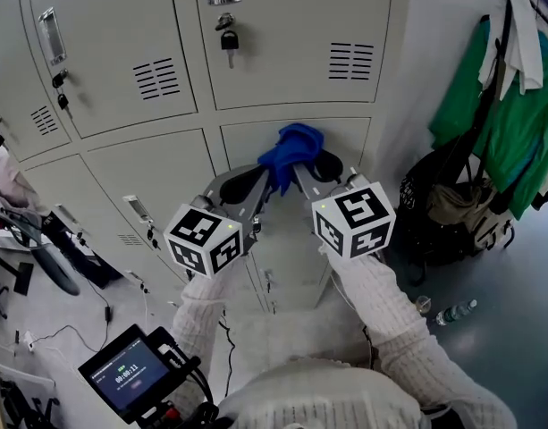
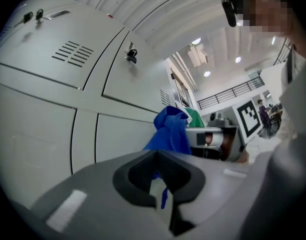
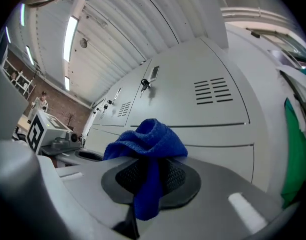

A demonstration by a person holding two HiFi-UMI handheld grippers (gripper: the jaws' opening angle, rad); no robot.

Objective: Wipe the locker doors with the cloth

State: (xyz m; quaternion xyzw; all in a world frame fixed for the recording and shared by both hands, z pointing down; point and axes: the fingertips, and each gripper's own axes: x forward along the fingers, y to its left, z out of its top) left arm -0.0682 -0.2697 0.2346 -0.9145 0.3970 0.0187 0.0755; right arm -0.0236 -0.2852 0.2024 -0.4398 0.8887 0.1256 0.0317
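A bunched blue cloth (image 1: 291, 153) is held up in front of a lower grey locker door (image 1: 345, 141), with both grippers meeting at it. My right gripper (image 1: 304, 173) is shut on the cloth (image 3: 149, 143), which bulges over its jaws and hangs down between the pads. My left gripper (image 1: 266, 180) comes in from the left, shut with a thin strip of the same cloth (image 2: 164, 198) caught in its slit. The bulk of the cloth (image 2: 171, 130) rises beyond its jaws. The upper locker door (image 1: 291, 34) carries a padlock (image 1: 229, 40).
More locker doors (image 1: 104, 52) run off to the left. Green clothing (image 1: 493, 105) hangs at the right above a black bag (image 1: 448, 206). A water bottle (image 1: 454, 312) lies on the floor. A small screen (image 1: 130, 375) and cables sit at the lower left.
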